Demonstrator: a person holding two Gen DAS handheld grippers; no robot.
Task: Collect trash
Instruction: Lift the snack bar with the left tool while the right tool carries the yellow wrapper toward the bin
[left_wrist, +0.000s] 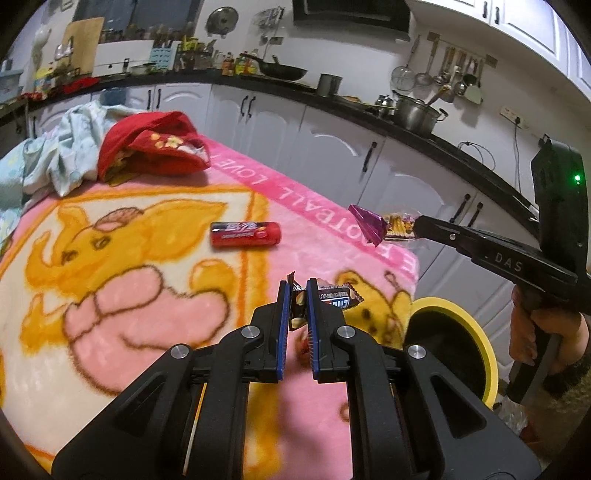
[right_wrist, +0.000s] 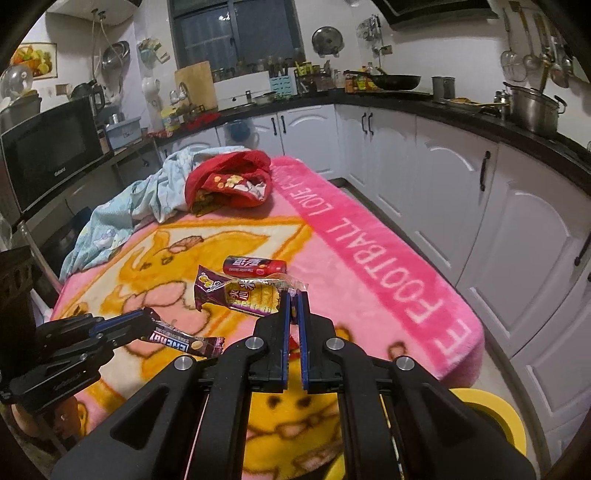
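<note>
Two wrappers are held clear of the pink blanket (left_wrist: 147, 295), one in each gripper. From the left wrist view, the left gripper (left_wrist: 297, 291) is clamped on a dark brown energy bar wrapper (left_wrist: 334, 297), its crinkled end sticking out between the blue pads and its printed body jutting to the right, above the blanket's near corner. Right of that corner stands the yellow-rimmed bin (left_wrist: 458, 328), its dark mouth below the wrapper's level. Farther out over the blanket's pink border, the right gripper (left_wrist: 416, 225) pinches a purple snack wrapper (left_wrist: 373, 224) with a clear window showing pale biscuits. A red bottle (left_wrist: 244, 233) lies on its side in the blanket's middle, and a red cloth (left_wrist: 147, 147) sits at its far end. From the right wrist view, the right gripper (right_wrist: 294, 295) is closed on the clear sealed edge of the purple snack wrapper (right_wrist: 240, 293), which spreads leftward over the blanket (right_wrist: 369, 258). The left gripper (right_wrist: 153, 315) holds the energy bar wrapper (right_wrist: 184, 341), low over the blanket's near left part. The red bottle (right_wrist: 255, 266) lies beyond, and the bin's yellow rim (right_wrist: 491, 410) shows below the blanket's near right corner.
</note>
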